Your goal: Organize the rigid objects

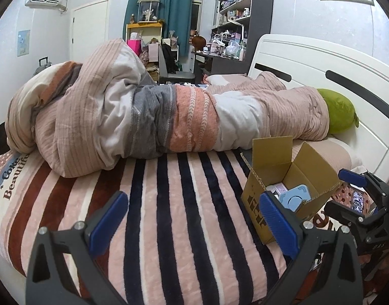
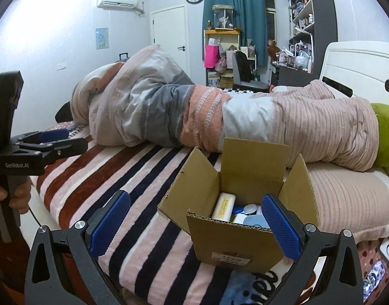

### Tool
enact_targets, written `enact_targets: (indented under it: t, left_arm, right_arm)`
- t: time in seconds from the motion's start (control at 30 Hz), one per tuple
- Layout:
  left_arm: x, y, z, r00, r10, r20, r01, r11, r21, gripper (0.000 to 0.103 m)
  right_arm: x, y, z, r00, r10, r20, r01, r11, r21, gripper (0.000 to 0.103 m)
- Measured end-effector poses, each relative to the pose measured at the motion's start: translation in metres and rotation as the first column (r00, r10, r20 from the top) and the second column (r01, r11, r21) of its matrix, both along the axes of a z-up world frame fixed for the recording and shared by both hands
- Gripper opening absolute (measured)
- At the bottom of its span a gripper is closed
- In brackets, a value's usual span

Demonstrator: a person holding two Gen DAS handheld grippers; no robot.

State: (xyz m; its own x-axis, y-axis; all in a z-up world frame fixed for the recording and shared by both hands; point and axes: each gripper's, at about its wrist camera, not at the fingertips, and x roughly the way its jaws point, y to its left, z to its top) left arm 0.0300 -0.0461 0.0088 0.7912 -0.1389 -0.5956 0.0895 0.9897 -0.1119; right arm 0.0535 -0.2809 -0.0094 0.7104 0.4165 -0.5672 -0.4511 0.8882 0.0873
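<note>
An open cardboard box (image 2: 235, 244) stands on the striped blanket (image 2: 133, 178) with its flaps up. Inside lie a cream rectangular case (image 2: 223, 207), a blue-and-white round container (image 2: 250, 208) and a pale blue item (image 2: 255, 222). The box also shows in the left wrist view (image 1: 255, 203) with a light blue item (image 1: 294, 199) in it. My right gripper (image 2: 195, 223) is open and empty, low in front of the box. My left gripper (image 1: 193, 218) is open and empty over the blanket, left of the box.
A rolled quilt (image 1: 148, 117) lies across the bed behind the box. A green plush (image 1: 340, 111) rests by the white headboard (image 1: 321, 66). A pillow (image 2: 346, 198) lies right of the box. Small items (image 2: 387, 251) lie at the blanket's right edge.
</note>
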Motion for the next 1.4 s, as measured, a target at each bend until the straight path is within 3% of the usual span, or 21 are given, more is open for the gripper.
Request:
enact_targets:
  t: [1.4]
  left_arm:
    - [-0.009, 0.000, -0.006, 1.000, 0.000, -0.008, 0.000, 1.000, -0.014, 0.102]
  right_arm:
    - [-0.010, 0.003, -0.003, 1.000, 0.006, -0.020, -0.005, 0.998, 0.056, 0.103]
